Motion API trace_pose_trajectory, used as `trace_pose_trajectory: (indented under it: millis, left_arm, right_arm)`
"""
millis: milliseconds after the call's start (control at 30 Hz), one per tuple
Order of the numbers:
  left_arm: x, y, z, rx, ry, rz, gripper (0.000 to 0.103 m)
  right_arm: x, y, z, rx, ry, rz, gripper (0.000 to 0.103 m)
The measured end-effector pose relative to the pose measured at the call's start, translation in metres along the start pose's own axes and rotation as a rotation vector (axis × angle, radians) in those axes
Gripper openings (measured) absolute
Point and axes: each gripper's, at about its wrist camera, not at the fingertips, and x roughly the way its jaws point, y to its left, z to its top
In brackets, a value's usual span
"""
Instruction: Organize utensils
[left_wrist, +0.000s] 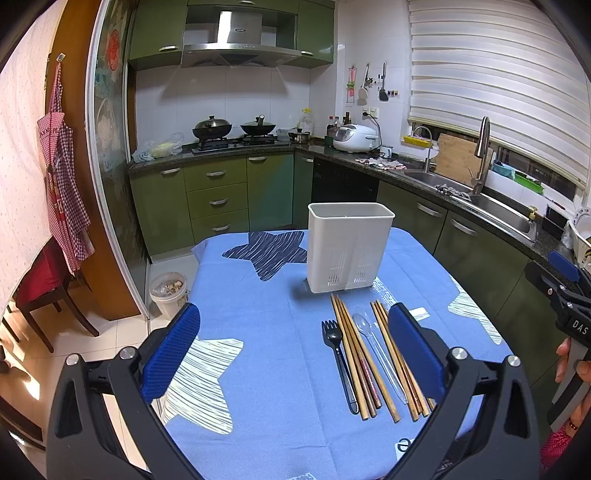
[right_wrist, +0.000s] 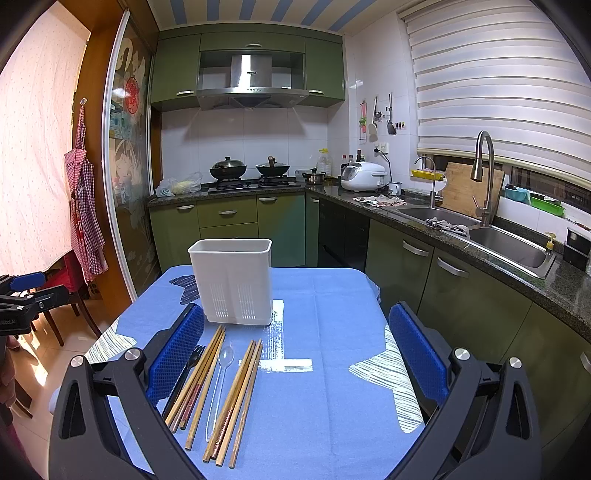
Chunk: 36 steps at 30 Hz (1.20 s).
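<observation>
**Utensils laid out, none yet in the holder**

Left side: the left gripper (left_wrist: 293, 354) hangs above the near left part of the table (left_wrist: 258, 406), jaws spread wide and holding nothing. Below it is only blue cloth with star prints. It appears parked clear of the work, leaving the row of utensils unobstructed.

Centre: the white utensil holder (left_wrist: 349, 247) stands upright at the far middle of the table, open top up, slotted panels facing the cameras. Its inside is not visible from either view. Just in front of it the utensils lie flat, side by side, handles toward the operator: a black fork (left_wrist: 338, 354), a bundle of wooden chopsticks (left_wrist: 354, 362), a clear plastic spoon (left_wrist: 373, 350), then a second chopstick bundle (left_wrist: 400, 369). Judgement: the parallel layout, pointing at the holder, suits one-at-a-time pickup and a short carry.

Right side: the right gripper (right_wrist: 295, 362) hovers over the near right of the table, also wide open and empty; the fork partly shows behind its left finger (right_wrist: 177, 354). Judgement: sorting has not started; a first grasp comes next.
</observation>
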Motion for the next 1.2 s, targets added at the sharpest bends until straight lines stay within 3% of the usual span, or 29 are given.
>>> trace_pose_trajectory:
  millis: [800, 1200]
  left_arm:
    - [0.002, 0.003, 0.002, -0.002, 0.005, 0.0, 0.097]
    - [0.005, 0.001, -0.004, 0.0, 0.014, 0.001, 0.097]
  right_arm:
    - [0.001, 0.0, 0.0, -0.002, 0.005, 0.001, 0.099]
    - [0.022, 0.006, -0.026, -0.001, 0.014, -0.003, 0.099]
